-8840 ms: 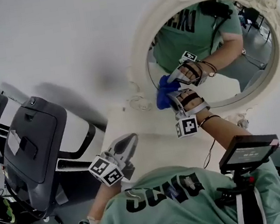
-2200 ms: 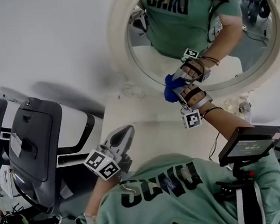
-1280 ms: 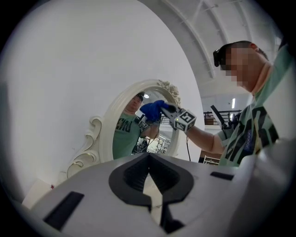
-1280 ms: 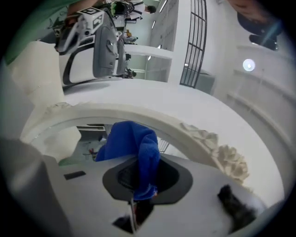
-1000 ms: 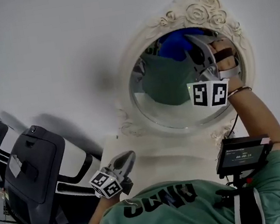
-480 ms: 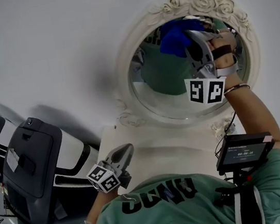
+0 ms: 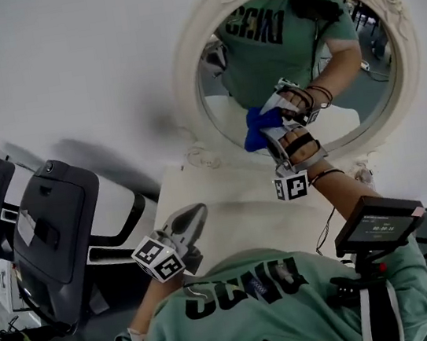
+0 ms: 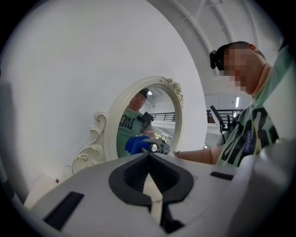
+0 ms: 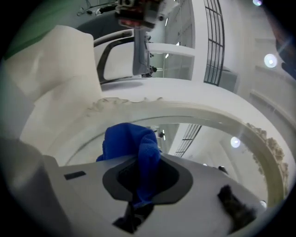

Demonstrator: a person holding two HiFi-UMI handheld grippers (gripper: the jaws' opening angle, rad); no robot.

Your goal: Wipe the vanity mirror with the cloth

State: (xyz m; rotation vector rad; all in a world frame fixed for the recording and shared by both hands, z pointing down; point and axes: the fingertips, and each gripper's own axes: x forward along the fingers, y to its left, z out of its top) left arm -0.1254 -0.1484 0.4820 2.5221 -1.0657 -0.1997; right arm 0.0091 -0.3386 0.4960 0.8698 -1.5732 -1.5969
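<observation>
Right gripper view: right gripper (image 9: 147, 163) pinching the blue cloth (image 9: 125, 139), probably touching the vanity mirror (image 7: 184, 67) low down. Left gripper (image 8: 149, 156) pressed together, empty.

Head camera looks down; all views share the mirror (image 7: 300, 57).

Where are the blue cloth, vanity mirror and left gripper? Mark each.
blue cloth (image 9: 132, 139), right gripper view, its bunched middle.
vanity mirror (image 7: 186, 74), head view, left rim of frame.
left gripper (image 7: 199, 208), head view, between its tips.
</observation>
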